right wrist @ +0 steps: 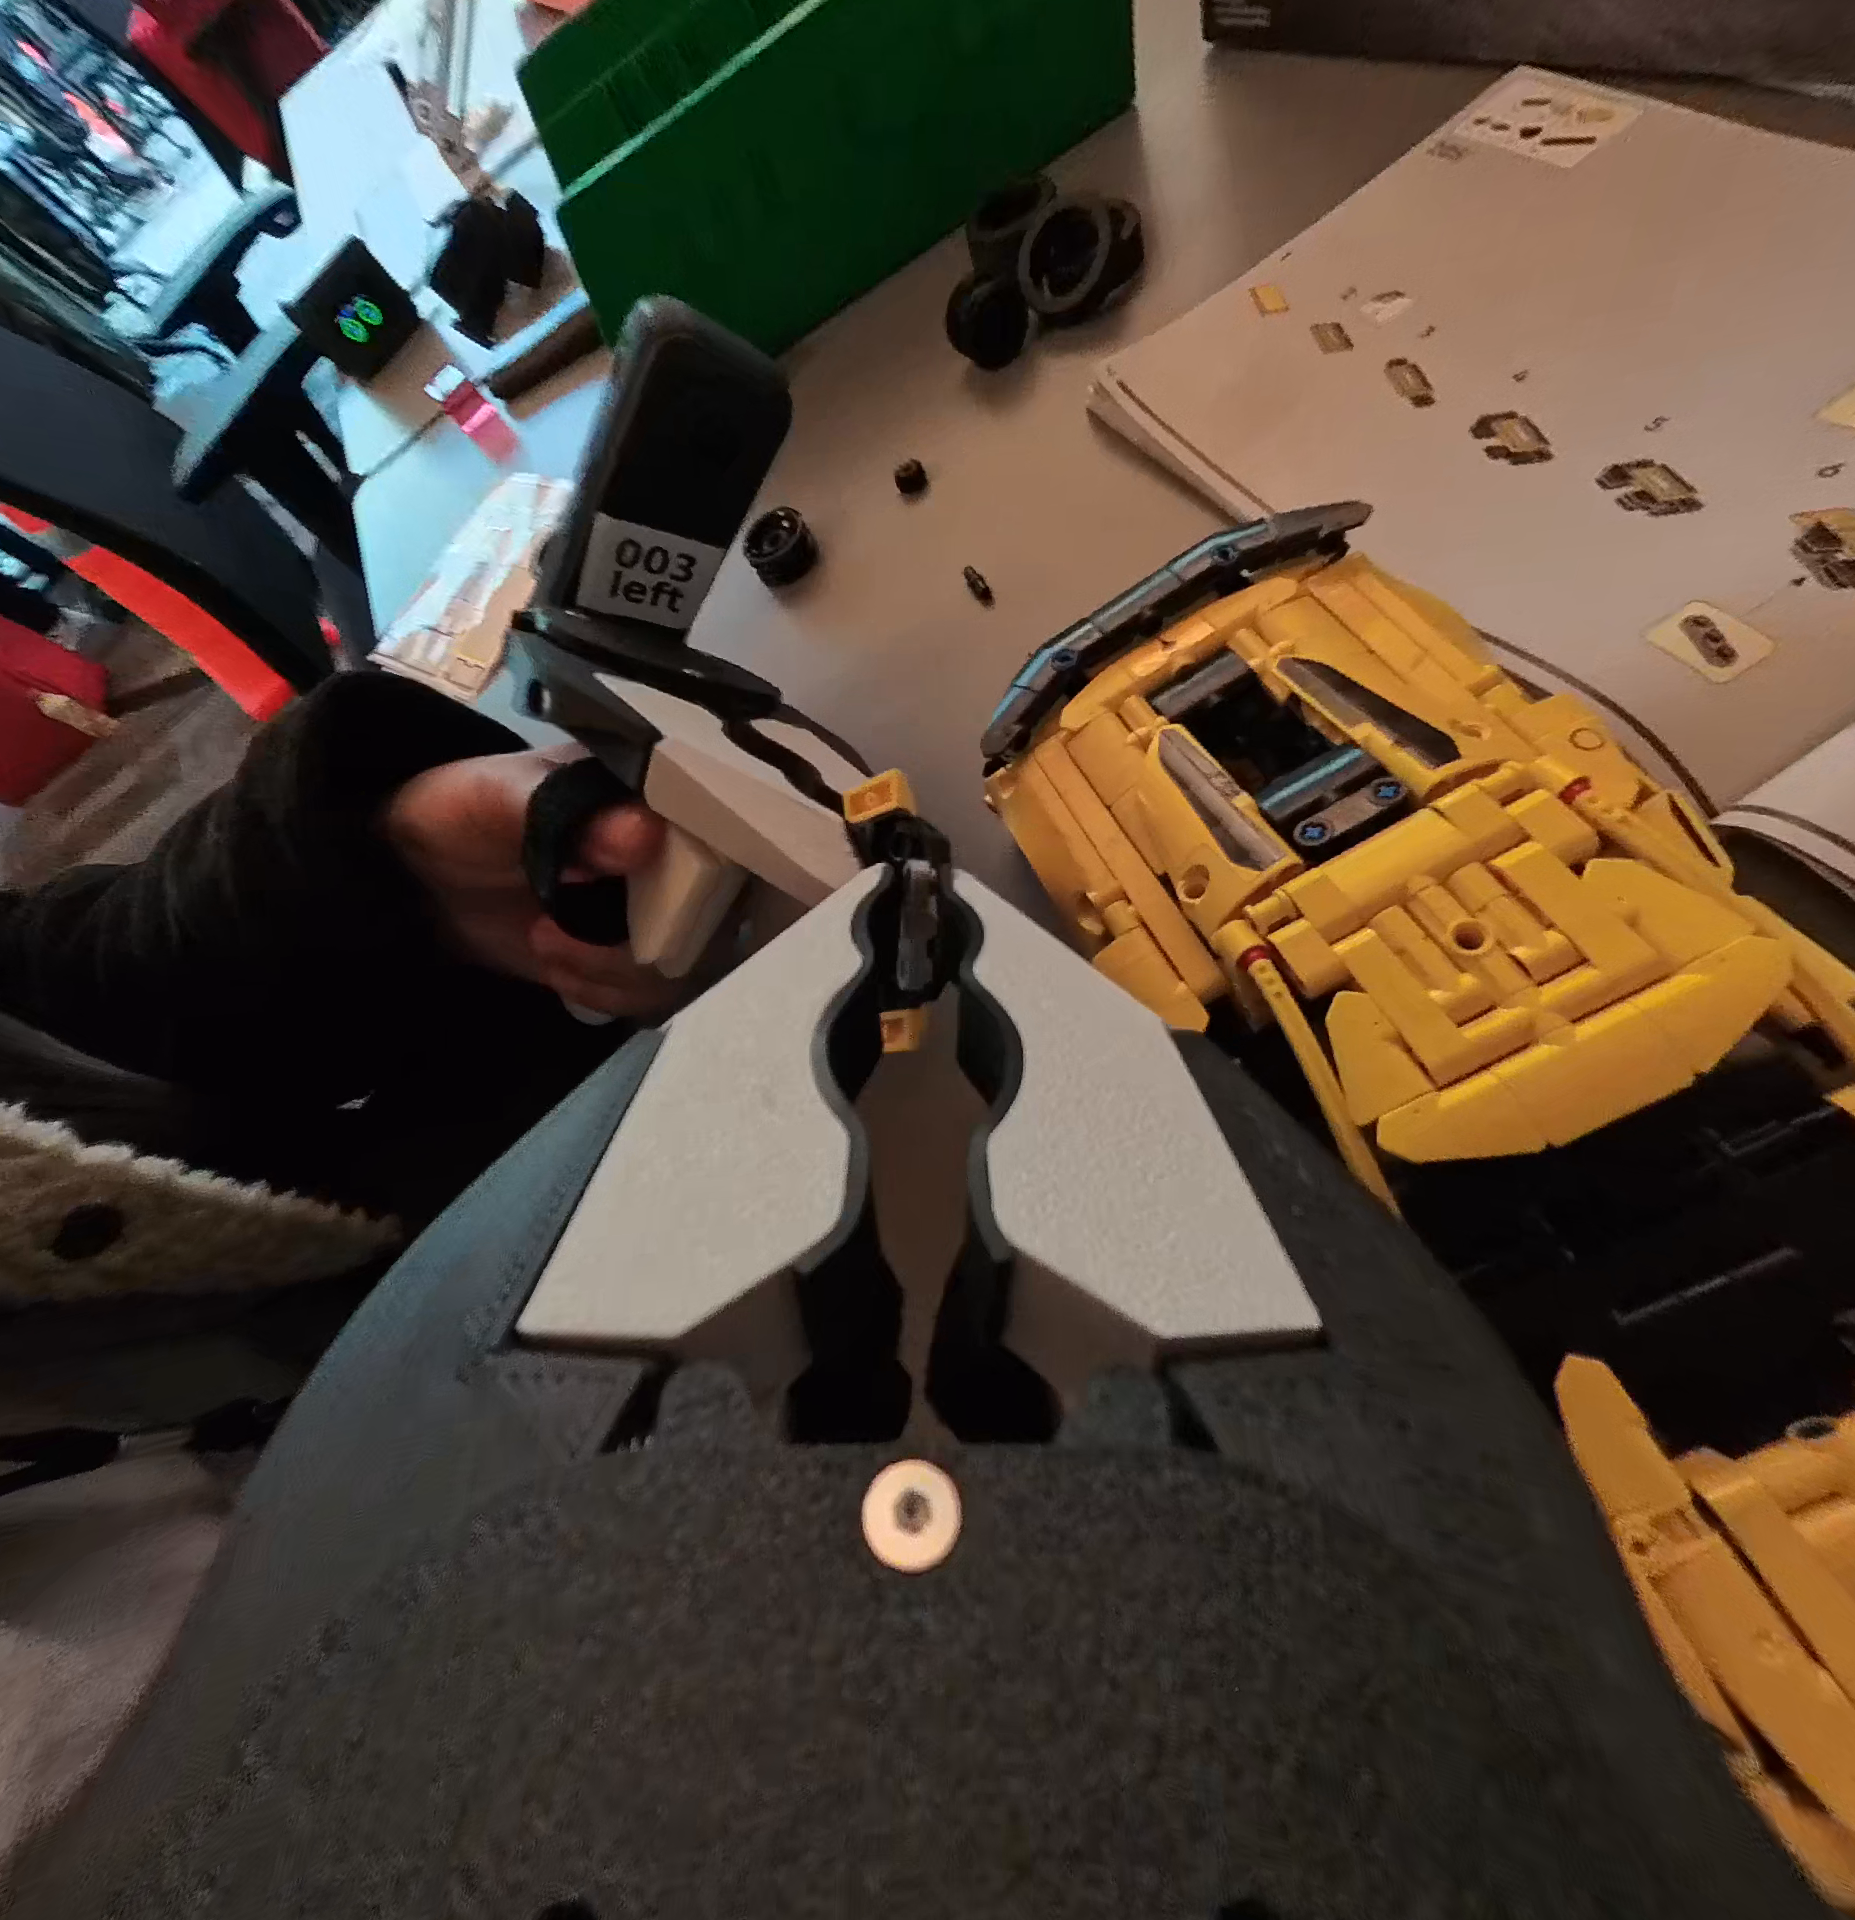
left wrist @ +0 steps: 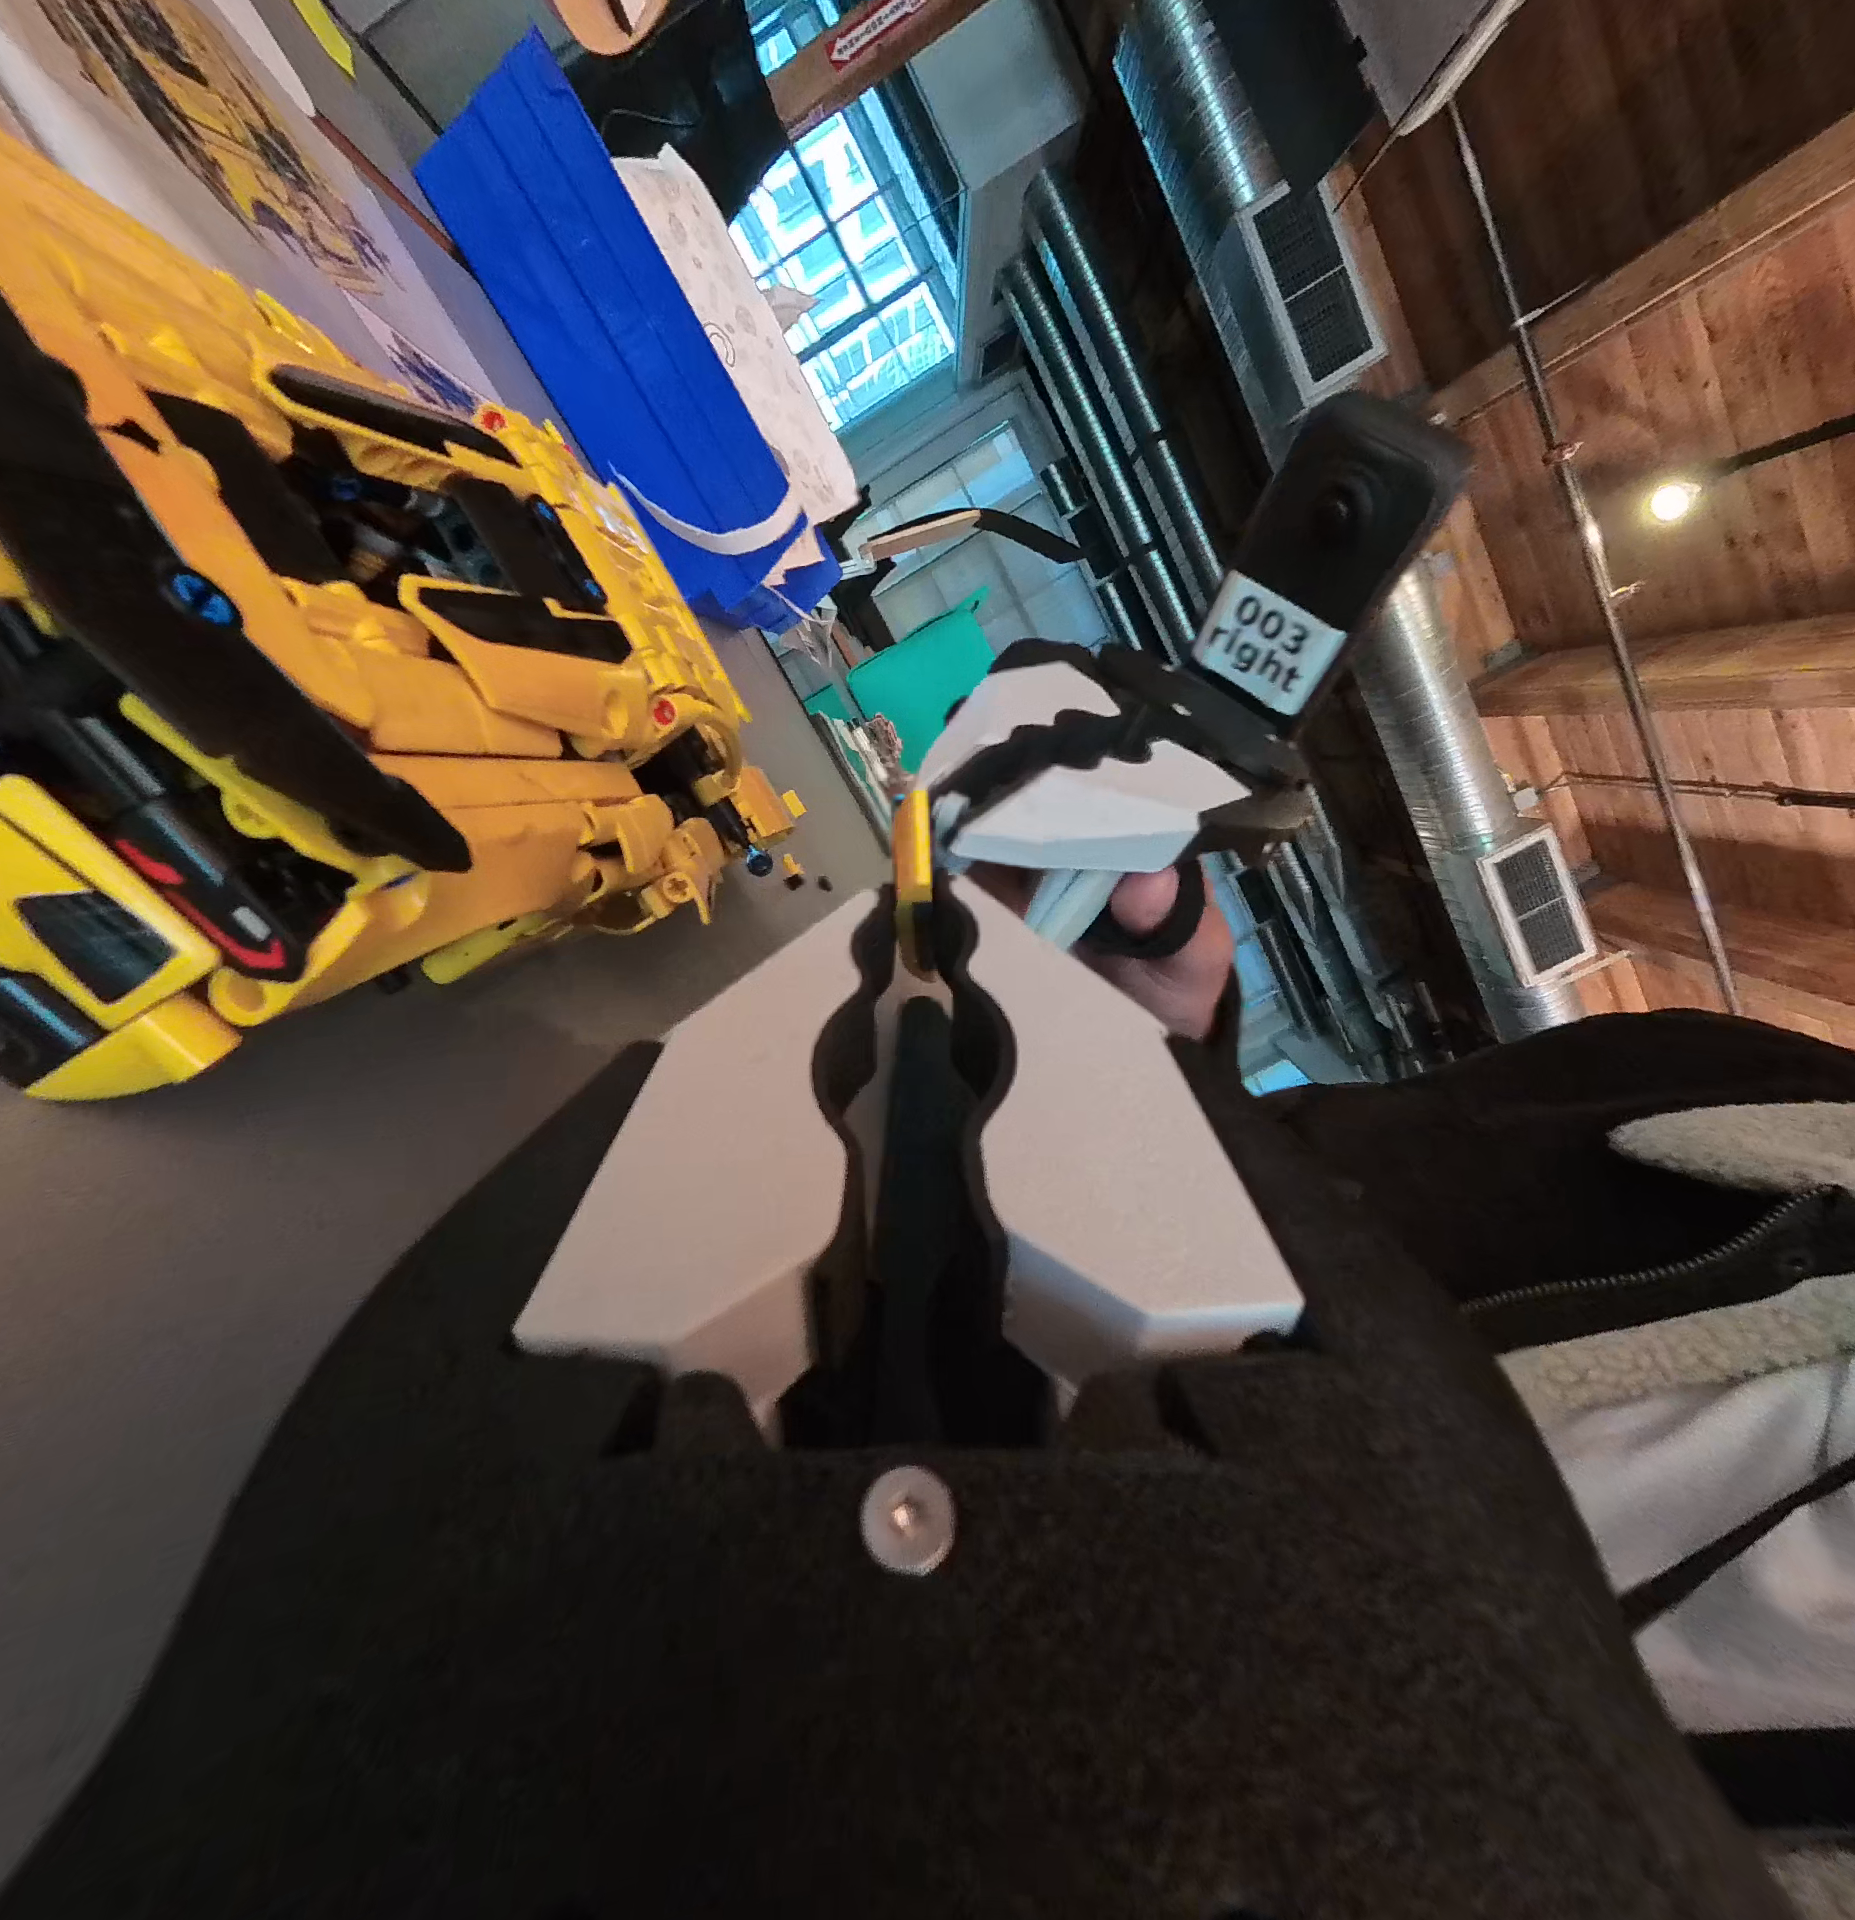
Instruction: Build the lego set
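Above desk, clear of yellow car model (right wrist: pixel 1422 914): small yellow-and-black lego sub-assembly (right wrist: pixel 902 914), pinched at opposite ends by left gripper (left wrist: pixel 915 940) and right gripper (right wrist: pixel 915 935), jaws closed. Risk: twisting apart, dropping among loose wheels (right wrist: pixel 1048 270).

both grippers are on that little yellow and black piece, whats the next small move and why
Probably press the halves together: the left gripper and right gripper both pinch the small yellow-and-black piece in mid-air, beside the yellow car, not attached to it.
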The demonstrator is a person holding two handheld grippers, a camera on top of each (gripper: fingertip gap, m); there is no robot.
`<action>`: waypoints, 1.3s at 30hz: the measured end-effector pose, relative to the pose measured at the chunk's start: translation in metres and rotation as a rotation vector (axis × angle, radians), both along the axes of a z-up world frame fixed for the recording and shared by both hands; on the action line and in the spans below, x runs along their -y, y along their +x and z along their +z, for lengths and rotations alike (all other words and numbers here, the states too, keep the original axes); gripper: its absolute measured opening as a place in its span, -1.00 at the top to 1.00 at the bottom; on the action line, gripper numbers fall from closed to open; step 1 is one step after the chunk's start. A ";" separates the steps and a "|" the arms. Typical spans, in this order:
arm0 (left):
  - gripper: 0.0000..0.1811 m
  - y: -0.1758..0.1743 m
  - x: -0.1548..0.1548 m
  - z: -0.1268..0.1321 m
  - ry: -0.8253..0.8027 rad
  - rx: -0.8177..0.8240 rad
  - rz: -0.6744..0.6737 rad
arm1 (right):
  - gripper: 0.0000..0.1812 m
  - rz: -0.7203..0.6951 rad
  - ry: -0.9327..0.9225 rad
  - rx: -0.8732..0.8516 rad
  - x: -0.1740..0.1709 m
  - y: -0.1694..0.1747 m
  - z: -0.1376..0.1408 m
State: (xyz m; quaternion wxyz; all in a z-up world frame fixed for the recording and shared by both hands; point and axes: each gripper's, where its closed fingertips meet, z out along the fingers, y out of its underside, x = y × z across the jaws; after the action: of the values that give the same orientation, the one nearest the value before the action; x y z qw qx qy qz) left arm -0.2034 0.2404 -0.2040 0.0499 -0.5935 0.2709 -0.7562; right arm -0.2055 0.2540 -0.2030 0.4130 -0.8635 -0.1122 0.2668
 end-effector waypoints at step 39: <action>0.94 -0.004 0.018 0.007 -0.077 0.045 -0.141 | 0.85 0.324 0.166 -0.291 0.015 -0.006 0.008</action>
State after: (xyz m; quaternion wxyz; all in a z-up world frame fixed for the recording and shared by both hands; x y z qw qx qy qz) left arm -0.2072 0.2225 -0.1971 -0.0203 -0.5574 0.2818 -0.7807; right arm -0.2113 0.2393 -0.1954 0.4464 -0.7496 -0.2102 0.4411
